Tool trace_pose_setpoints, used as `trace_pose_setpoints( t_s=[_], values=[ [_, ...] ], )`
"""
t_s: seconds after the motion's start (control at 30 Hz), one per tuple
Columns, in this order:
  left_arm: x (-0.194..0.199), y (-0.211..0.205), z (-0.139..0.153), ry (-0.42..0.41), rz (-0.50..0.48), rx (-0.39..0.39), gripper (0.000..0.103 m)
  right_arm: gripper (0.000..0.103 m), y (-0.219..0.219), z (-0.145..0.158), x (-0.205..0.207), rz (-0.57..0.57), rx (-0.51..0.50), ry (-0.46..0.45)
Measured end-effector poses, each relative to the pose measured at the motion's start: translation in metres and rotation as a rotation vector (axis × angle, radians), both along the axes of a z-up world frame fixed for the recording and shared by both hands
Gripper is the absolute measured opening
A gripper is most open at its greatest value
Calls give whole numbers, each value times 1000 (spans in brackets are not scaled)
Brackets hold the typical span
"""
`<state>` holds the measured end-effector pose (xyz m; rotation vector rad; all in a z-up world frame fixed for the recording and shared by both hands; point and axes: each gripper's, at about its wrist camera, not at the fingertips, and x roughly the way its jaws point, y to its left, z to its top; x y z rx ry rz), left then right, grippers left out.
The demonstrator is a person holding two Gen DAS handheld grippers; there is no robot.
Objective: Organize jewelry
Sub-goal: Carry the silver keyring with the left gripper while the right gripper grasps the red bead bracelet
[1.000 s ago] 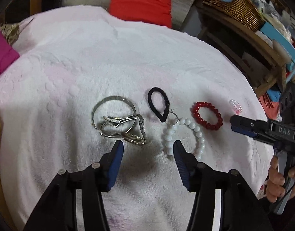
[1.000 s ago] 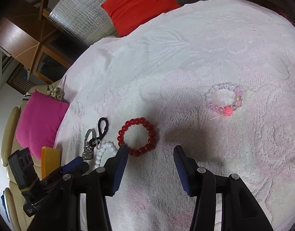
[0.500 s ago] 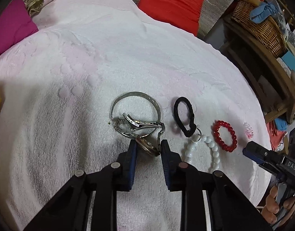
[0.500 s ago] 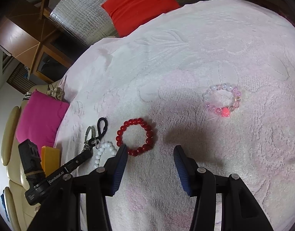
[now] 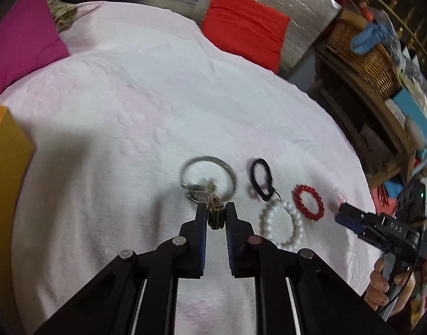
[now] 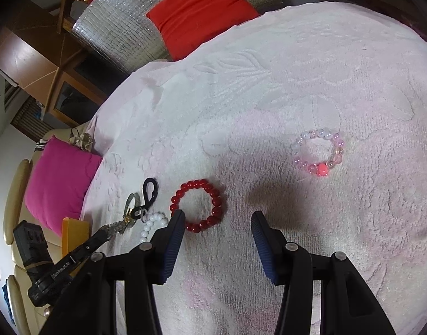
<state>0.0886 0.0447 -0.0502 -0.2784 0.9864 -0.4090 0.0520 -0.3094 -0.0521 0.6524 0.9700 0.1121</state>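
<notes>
A: Jewelry lies in a loose row on the pale pink towel (image 5: pixel 135 117) that covers the surface; what is under the towel I cannot tell.

B: And around it, biggest first?

A: A silver quilted backrest (image 6: pixel 115 28) with a red cushion (image 5: pixel 244 33) against it, a magenta cushion (image 6: pixel 60 189) at the far edge, partly cut off, and an orange box (image 5: pixel 7 167) of which only a corner shows. A wicker basket (image 5: pixel 361 53) sits on a cluttered wooden shelf off to one side, blurred.

B: The grippers?

A: The left gripper (image 5: pixel 215 215) has just been closing, and its pads now pinch a metal watch (image 5: pixel 215 215). The watch is blurred and half hidden between the fingers, so the dial is hard to make out. The right gripper (image 6: pixel 217 223) stands half open over bare towel with nothing between its jaws; the hand (image 5: pixel 381 287) holding it shows only as fingers at the frame edge.

B: The pieces themselves?

A: A silver bangle (image 5: pixel 208 176) lies just beyond the watch, touching a tangle of metal links there that I cannot sort out. Next come a white bead bracelet (image 5: pixel 282 226), partly hidden behind the left gripper's finger, a black hair tie (image 5: pixel 261 178) joined to it by a small ring, then a red bead bracelet (image 6: pixel 198 205) just beside the right gripper's left fingertip. A pink bead bracelet (image 6: pixel 318 152) lies well apart from the rest.
</notes>
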Motion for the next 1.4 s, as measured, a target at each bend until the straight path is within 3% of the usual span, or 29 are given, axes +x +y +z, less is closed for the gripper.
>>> trace_pose_setpoints(
  t_s=[0.4, 0.53, 0.63, 0.8, 0.87, 1.17, 1.4],
  values=[
    [-11, 17, 27, -92, -7, -49, 12, 53, 10, -4, 10, 15, 30, 8],
    [-14, 22, 29, -105, -12, -40, 12, 53, 25, -5, 20, 11, -48, 22],
    [-14, 27, 29, -105, -7, -39, 12, 52, 39, -6, 28, 1, -170, 27],
    [-14, 32, 29, -105, 1, -43, 12, 22, 67, -7, 33, 27, -455, 21],
    [-15, 34, 30, -110, 5, -49, 12, 11, 71, -7, 31, 40, -511, 13],
    [-23, 35, 35, -146, 27, -51, 12, 11, 60, 19, 6, 5, -497, -111],
    [-29, 25, 33, -168, 41, 10, 12, 11, 49, 44, -17, -37, -442, -210]
  ],
)
